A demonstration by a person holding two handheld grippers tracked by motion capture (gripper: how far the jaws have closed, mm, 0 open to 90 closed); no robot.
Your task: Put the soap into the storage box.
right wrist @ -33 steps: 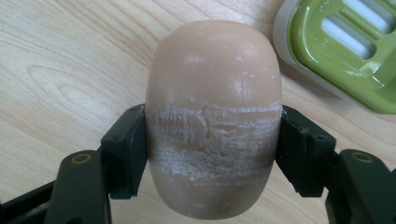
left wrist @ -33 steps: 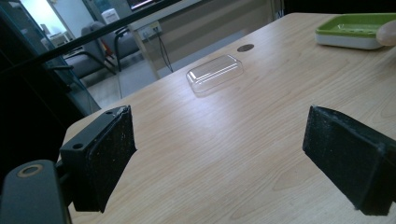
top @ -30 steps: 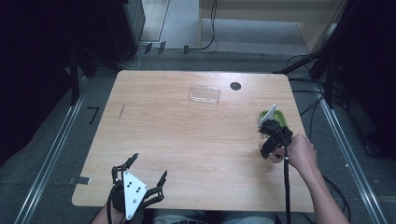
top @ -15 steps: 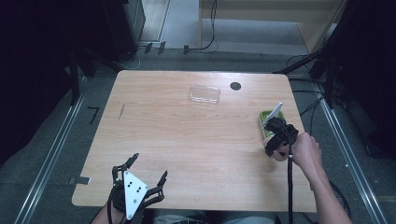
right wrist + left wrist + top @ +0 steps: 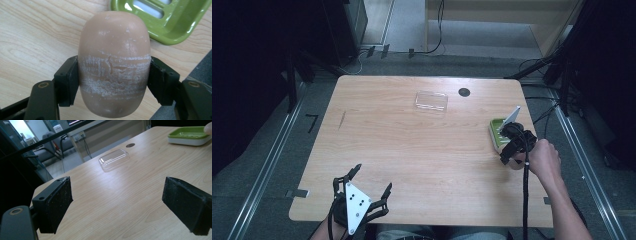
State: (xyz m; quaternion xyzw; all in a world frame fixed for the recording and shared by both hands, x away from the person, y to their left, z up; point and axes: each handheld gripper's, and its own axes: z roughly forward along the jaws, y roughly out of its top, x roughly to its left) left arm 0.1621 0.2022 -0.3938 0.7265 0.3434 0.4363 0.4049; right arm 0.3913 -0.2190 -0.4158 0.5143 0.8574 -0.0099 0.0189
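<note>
Right hand-held gripper [image 5: 113, 82] clamps soap bar [image 5: 113, 62] beside green dish [image 5: 165, 20]

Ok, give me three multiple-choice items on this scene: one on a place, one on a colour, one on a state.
1. Where does the clear plastic lid lie?
A. Far side of the table, beside the dark hole
B. Inside the soap dish
C. Between the left gripper's jaws

2. What colour is the soap dish?
A. Blue
B. Green
C. Red

3. What is the right gripper doing?
A. Standing open with nothing held
B. Gripping the lid
C. Gripping a tan soap bar

Answers: 1 A, the high view shows the lid near the hole; 2 B, both gripper views show green; 3 C, the jaws press the bar's sides, while the left gripper is open.
</note>
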